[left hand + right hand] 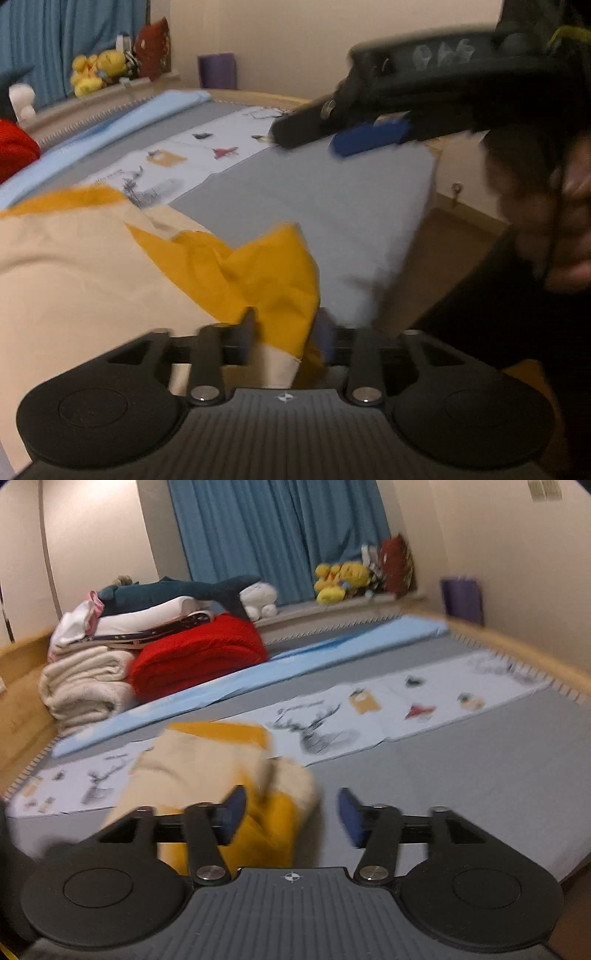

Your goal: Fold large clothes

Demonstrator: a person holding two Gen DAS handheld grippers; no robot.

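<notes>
Mustard and cream cloth, the garment (pixel 221 771) lies crumpled on the grey bed (pixel 461 775) close in front of both tools. It looks light, limp and prone to slumping, so I judge a hem corner or seam edge the best hold. The left gripper (pixel 284 332) stands part open with a yellow fold between its pads, seemingly unpinched. The right gripper (pixel 291 812) gapes open, cloth beside one pad.
</notes>
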